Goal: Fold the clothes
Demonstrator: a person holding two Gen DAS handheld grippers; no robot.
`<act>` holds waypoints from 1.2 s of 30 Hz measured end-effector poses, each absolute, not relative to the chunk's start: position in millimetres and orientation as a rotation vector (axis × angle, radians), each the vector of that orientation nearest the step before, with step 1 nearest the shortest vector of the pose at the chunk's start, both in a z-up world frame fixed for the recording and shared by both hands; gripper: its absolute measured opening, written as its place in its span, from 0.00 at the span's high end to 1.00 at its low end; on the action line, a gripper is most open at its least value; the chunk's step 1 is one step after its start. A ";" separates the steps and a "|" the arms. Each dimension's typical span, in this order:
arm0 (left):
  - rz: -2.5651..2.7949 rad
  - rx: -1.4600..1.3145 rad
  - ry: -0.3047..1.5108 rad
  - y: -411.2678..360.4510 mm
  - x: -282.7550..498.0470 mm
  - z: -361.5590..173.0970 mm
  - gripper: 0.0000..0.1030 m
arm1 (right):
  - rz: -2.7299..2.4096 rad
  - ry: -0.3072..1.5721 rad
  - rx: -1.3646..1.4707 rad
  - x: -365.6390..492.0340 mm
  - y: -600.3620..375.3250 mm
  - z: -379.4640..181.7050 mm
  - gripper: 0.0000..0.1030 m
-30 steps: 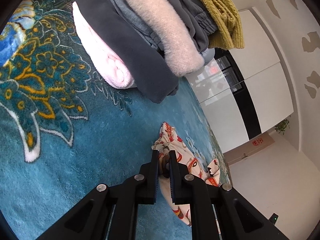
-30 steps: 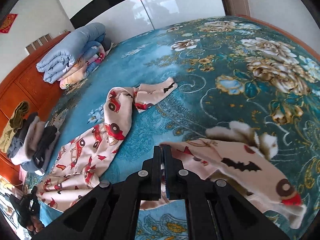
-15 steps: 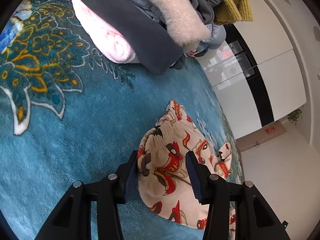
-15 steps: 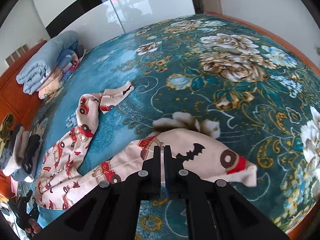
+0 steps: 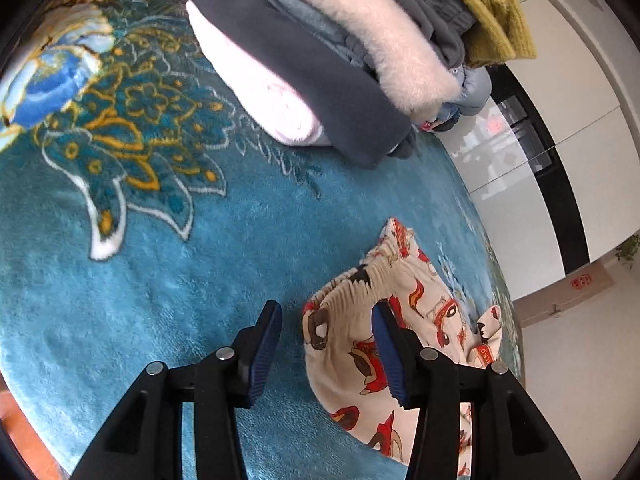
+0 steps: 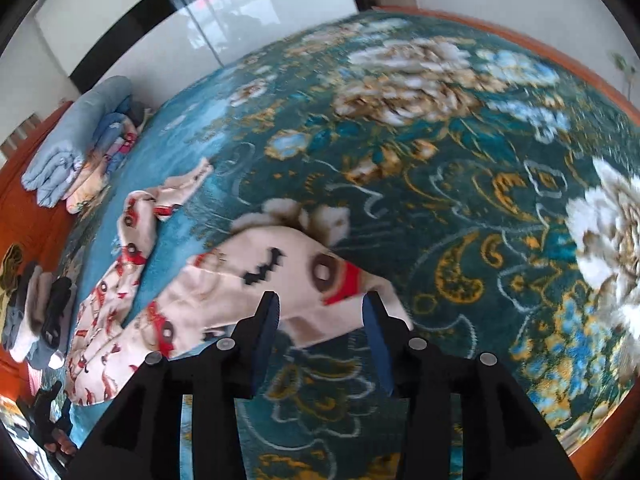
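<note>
Left wrist: we hold left gripper (image 5: 326,344) fingers spread by pajama pants (image 5: 384,320) waistband | right gripper (image 6: 320,328) spread too | soft, light; pinch elastic edge.

I count 1 printed pajama garment (image 6: 132,280) on 1 floral blanket (image 5: 120,280). 1 stack of folded clothes (image 5: 340,52), roughly 6 layers, though the far ones blur together. 1 rolled blue quilt (image 6: 76,144). My 2 grippers: left gripper (image 5: 326,350), right gripper (image 6: 320,336).
</note>
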State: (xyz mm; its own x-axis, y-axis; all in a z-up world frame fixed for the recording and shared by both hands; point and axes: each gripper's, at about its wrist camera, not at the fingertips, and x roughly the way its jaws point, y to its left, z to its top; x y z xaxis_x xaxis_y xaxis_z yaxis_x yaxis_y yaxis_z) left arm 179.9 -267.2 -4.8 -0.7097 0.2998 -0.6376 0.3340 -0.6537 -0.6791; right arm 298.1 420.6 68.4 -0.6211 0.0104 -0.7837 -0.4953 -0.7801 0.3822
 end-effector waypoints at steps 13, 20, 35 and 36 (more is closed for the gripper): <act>-2.562 1.211 1.368 -255.3 178.3 -13.8 0.78 | 2.365 1.043 -1.163 283.3 447.1 20.5 0.42; -2.586 1.167 1.387 -255.4 185.3 -6.2 0.91 | 2.377 0.996 -1.207 262.2 427.8 32.6 0.94; -2.696 0.862 1.568 -284.6 208.5 32.6 0.93 | 2.534 0.684 -0.836 308.3 448.0 174.2 0.95; -2.668 0.882 1.598 -286.8 207.1 26.8 0.93 | 2.507 0.683 -0.843 311.4 453.0 172.4 0.95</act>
State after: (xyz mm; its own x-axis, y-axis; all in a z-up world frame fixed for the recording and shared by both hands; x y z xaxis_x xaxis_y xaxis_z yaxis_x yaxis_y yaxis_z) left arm 207.1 -286.8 26.8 -0.8473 0.3445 -0.4042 0.1938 -0.5081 -0.8392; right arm 311.4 453.0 172.4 -0.7345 0.2175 -0.6428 -0.5135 -0.7974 0.3170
